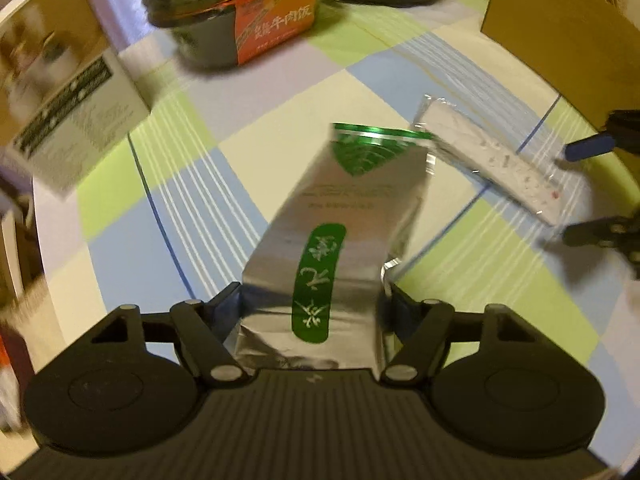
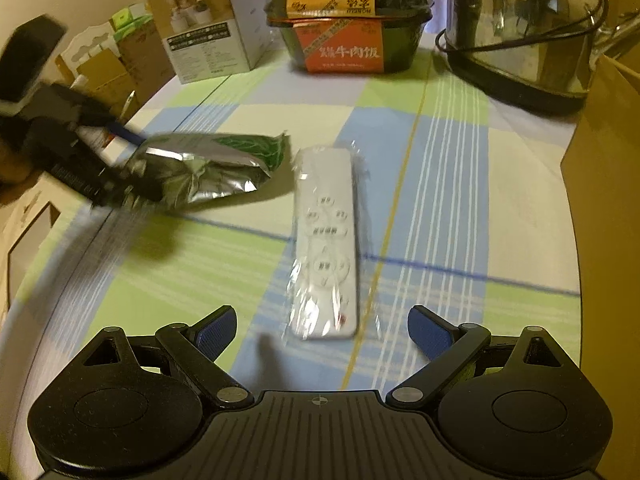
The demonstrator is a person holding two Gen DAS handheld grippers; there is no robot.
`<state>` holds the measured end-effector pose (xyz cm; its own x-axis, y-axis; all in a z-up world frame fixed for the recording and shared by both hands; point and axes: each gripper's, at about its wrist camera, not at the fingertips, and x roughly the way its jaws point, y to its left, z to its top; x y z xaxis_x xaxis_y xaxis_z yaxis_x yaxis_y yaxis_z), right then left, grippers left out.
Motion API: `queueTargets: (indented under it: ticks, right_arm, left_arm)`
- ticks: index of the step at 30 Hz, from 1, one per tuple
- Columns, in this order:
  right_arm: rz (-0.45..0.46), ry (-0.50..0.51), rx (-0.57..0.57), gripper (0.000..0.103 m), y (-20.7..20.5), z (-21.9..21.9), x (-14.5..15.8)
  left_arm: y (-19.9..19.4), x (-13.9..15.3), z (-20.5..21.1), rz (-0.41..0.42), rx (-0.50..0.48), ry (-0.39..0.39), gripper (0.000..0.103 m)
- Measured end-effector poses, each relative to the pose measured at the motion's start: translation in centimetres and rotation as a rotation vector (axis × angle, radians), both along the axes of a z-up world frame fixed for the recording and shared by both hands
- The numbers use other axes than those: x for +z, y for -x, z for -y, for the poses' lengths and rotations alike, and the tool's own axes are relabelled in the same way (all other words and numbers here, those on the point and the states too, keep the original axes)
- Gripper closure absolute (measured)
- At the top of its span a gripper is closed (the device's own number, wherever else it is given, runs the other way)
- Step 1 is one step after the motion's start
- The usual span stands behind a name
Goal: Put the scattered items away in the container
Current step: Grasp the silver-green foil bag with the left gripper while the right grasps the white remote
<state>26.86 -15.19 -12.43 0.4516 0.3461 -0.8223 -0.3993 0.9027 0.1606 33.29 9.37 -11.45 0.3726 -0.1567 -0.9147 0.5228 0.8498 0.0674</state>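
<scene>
The back of the checked tablecloth (image 2: 452, 184) is pretty crowded: a white product box (image 2: 208, 28) on the left, two stacked instant meal tubs (image 2: 344, 20) in the middle, a shiny steel kettle (image 2: 524, 28) on the right, and the brown cardboard box (image 2: 604, 184) up against the right edge. Nothing sits between the grippers and the loose stuff. The left gripper (image 1: 312, 300) has its fingers clamped on the bottom end of a silver foil pouch (image 1: 352, 216) with green markings, held up off the cloth and angled toward the middle of the table. The right gripper (image 2: 322, 334) has its blue-padded fingers wide apart, holding nothing, either side of the near end of a white remote (image 2: 326, 240) in clear plastic wrap lying flat on the cloth. The lower tub's orange label reads 牛肉饭; the pouch's green lettering is too blurry to read.
</scene>
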Motion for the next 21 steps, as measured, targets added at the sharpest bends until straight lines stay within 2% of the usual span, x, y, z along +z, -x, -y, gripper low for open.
queueTargets:
  ticks: [4, 8, 13, 18, 19, 20, 21]
  right_arm:
    - [0.014, 0.007, -0.024, 0.006, -1.7, -0.5, -0.4]
    - [0.015, 0.027, -0.025, 0.006, -3.2, -1.1, -0.9]
    - [0.017, 0.057, 0.004, 0.006, -4.0, -1.9, -1.4]
    - [0.014, 0.068, 0.019, 0.006, -4.0, -2.7, -1.7]
    - [0.017, 0.076, 0.022, 0.011, -4.0, -2.9, -1.9]
    - [0.023, 0.087, 0.022, 0.022, -3.9, -3.0, -2.0]
    - [0.041, 0.105, 0.025, 0.027, -3.7, -3.1, -1.9]
  left_arm:
    - [3.4, -0.3, 0.9, 0.009, 0.094, 0.027, 0.031]
    - [5.5, -0.3, 1.2, 0.054, 0.18, 0.051, 0.031]
    - [6.1, 0.0, 1.3, 0.103, 0.235, 0.067, 0.03]
    - [6.6, 0.2, 1.5, 0.091, 0.278, 0.095, 0.031]
    - [6.9, 0.2, 1.7, 0.083, 0.28, 0.103, 0.031]
    - [7.3, 0.3, 1.9, 0.085, 0.296, 0.097, 0.031]
    - [7.7, 0.4, 2.2, 0.085, 0.309, 0.093, 0.031]
